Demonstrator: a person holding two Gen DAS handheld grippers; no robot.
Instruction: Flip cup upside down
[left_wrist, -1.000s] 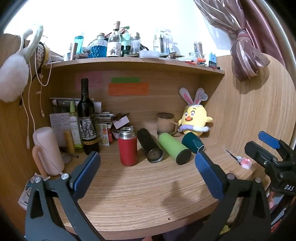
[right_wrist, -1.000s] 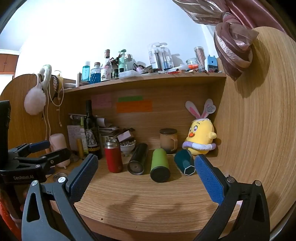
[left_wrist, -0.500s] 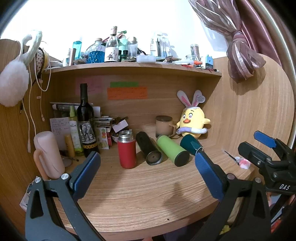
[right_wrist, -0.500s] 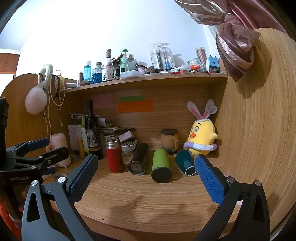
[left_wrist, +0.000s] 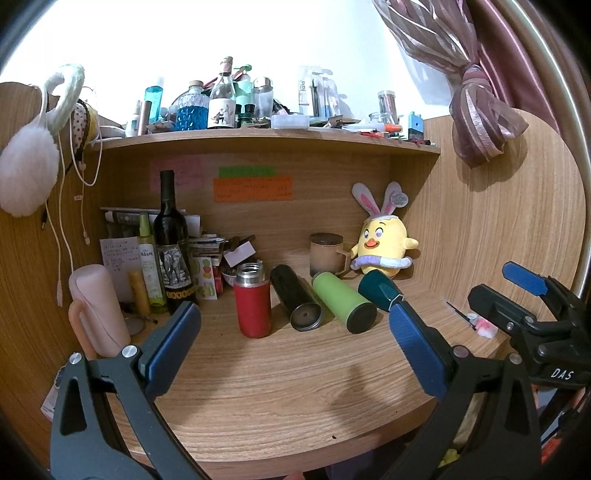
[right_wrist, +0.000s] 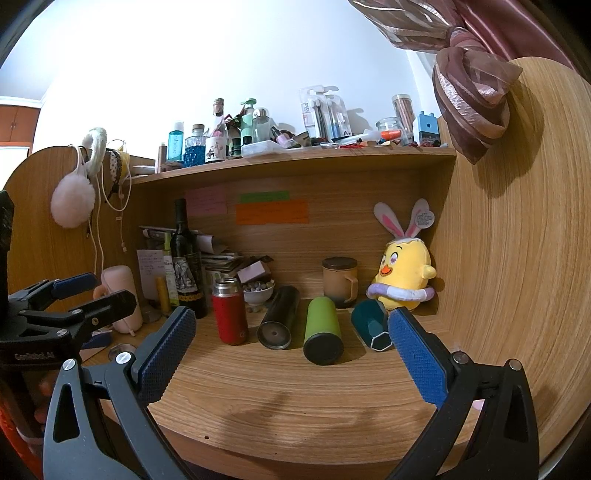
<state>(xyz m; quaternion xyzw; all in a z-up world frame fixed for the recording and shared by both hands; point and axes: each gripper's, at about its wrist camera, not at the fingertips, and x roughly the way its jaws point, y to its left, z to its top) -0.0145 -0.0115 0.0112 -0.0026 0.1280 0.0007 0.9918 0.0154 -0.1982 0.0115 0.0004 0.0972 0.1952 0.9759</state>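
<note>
A red flask (left_wrist: 253, 304) (right_wrist: 229, 312) stands upright with its steel neck open. To its right lie a black flask (left_wrist: 295, 302) (right_wrist: 278, 317), a green flask (left_wrist: 341, 301) (right_wrist: 322, 330) and a dark teal cup (left_wrist: 378, 289) (right_wrist: 370, 325), all on their sides with bases toward me. My left gripper (left_wrist: 291, 343) is open and empty in front of them. My right gripper (right_wrist: 291, 347) is open and empty too; it also shows at the right of the left wrist view (left_wrist: 517, 291).
A tan lidded mug (left_wrist: 327, 253) and a yellow chick plush (left_wrist: 384, 245) stand behind the cups. A wine bottle (left_wrist: 171, 251), small bottles and a pink handled tumbler (left_wrist: 98, 308) crowd the left. A cluttered shelf (left_wrist: 258, 136) hangs overhead. The desk's right wall (right_wrist: 517, 258) is close.
Both grippers have drifted slightly back and up, so the cups sit a little lower and smaller in view. Nothing on the desk has moved.
</note>
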